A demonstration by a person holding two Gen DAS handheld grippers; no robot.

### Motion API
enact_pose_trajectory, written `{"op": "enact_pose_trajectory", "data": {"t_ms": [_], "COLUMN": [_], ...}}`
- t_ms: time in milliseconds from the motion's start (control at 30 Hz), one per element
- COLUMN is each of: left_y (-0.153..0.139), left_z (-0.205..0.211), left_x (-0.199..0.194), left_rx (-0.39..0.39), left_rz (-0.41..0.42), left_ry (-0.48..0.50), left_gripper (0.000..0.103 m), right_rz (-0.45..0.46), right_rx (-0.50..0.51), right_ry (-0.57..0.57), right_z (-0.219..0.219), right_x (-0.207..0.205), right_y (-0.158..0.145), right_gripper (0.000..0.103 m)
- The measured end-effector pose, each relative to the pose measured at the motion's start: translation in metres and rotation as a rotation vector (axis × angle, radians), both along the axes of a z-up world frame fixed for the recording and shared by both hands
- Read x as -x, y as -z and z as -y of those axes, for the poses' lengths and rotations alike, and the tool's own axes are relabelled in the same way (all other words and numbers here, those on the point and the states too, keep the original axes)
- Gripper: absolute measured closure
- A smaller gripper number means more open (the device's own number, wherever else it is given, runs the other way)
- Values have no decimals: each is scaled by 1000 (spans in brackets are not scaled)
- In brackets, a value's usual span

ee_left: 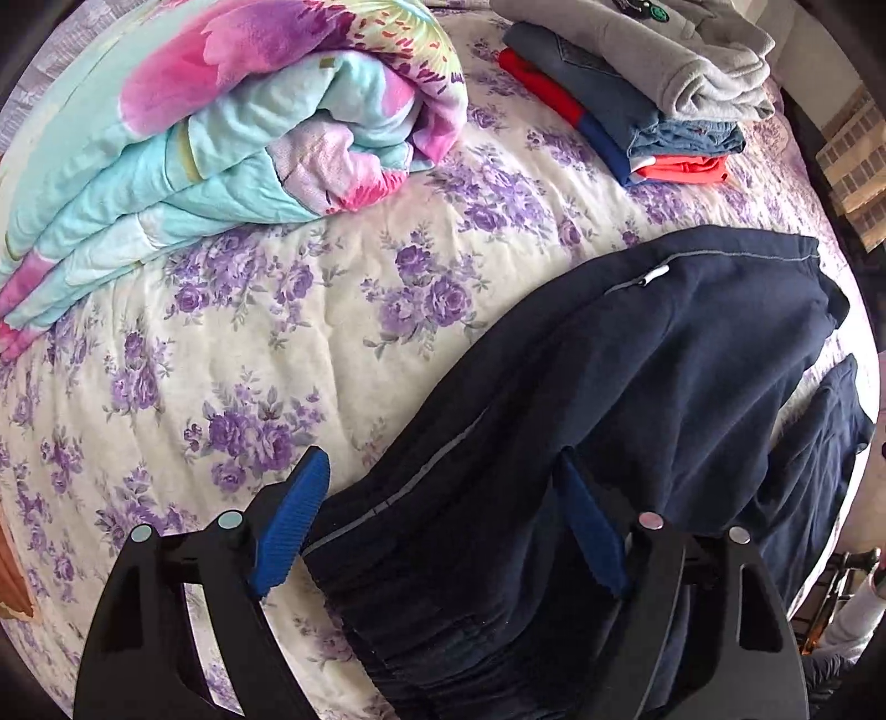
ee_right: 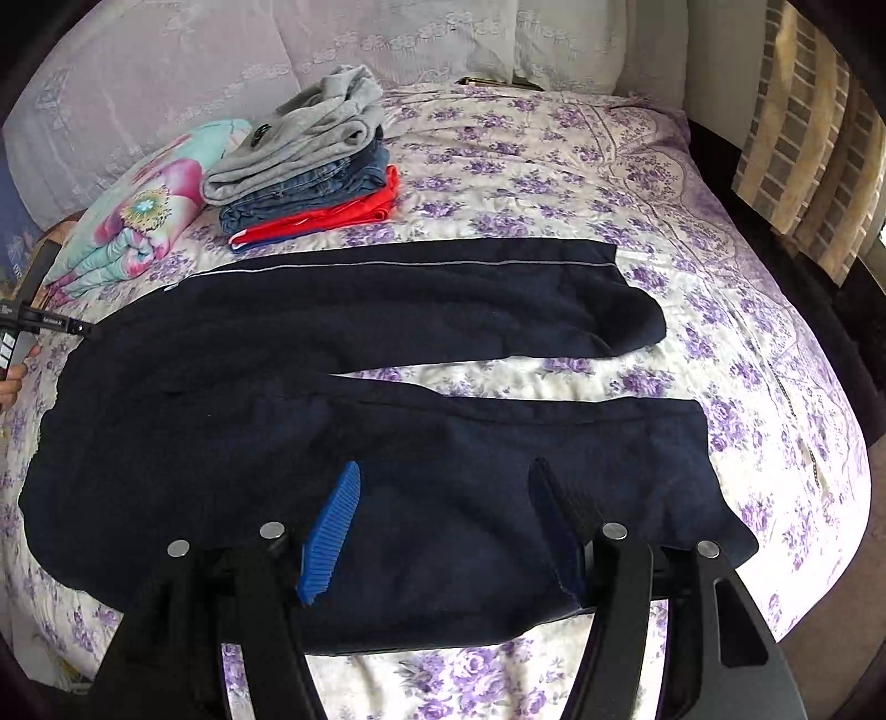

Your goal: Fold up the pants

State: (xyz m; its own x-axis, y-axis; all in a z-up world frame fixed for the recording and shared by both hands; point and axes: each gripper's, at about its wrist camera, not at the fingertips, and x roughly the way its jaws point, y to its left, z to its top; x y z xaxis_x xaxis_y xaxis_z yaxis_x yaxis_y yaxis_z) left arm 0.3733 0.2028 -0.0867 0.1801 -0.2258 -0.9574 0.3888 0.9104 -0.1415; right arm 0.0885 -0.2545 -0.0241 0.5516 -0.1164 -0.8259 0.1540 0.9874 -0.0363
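The navy sweatpants (ee_right: 343,382) lie spread on the bed, legs apart and extending side by side across the quilt. The right gripper (ee_right: 448,498) sits over the nearer leg, jaws apart, holding nothing. The left gripper (ee_left: 437,498) is at the waistband end, jaws apart with fabric bunched between them, not clamped. The bed carries a white quilt with purple flowers (ee_right: 637,183). Beyond the sweatpants stands a stack of folded clothes (ee_right: 310,166), grey garment on top, denim and red beneath. A rolled floral comforter (ee_left: 221,127) lies beside it. White lace pillows (ee_right: 277,50) line the headboard end; a brick wall (ee_right: 803,149) flanks the bed.
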Motion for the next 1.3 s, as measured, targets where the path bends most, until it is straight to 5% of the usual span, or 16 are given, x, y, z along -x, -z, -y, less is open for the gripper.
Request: {"op": "enact_pose_trajectory", "data": {"t_ms": [133,167,200,233,300,467,633,767,900,1100,1300], "left_y": [-10,-9,-5,1,17,21,18,16,14,12,12], "left_z": [-19,-22,-22,-21,-9,3,10,5,-12,-2,13], "left_x": [-7,-9,-11,-13,-11,-1,9,3,-4,-6,-3], "left_rx": [97,108,114,105,57,3,0,32,53,-18,-68], "left_rz": [16,7,-19,-50,-90,-42,5,25,25,58,81], "left_ry": [-42,-52,-46,-32,3,14,33,8,-17,-10,29], "left_gripper": [24,28,42,57,58,58,79,82,83,82,81], "right_rz": [3,3,3,2,1,-12,-18,-37,-77,-191,-275], "right_rx": [7,1,-6,-12,-16,-13,-36,-43,29,94,130], "right_ry": [-60,-70,-79,-85,-94,-119,-270,-565,-720,-842,-925], "right_z": [-21,-24,-27,-29,-32,-36,-58,-103,-156,-213,-220], "right_x": [-5,-5,-6,-7,-9,-18,-70,-144,-227,-316,-335], "right_y": [1,1,1,1,1,1,1,-6,0,38,65], "right_gripper": [39,39,39,39,39,39,39,39,35,35,35]}}
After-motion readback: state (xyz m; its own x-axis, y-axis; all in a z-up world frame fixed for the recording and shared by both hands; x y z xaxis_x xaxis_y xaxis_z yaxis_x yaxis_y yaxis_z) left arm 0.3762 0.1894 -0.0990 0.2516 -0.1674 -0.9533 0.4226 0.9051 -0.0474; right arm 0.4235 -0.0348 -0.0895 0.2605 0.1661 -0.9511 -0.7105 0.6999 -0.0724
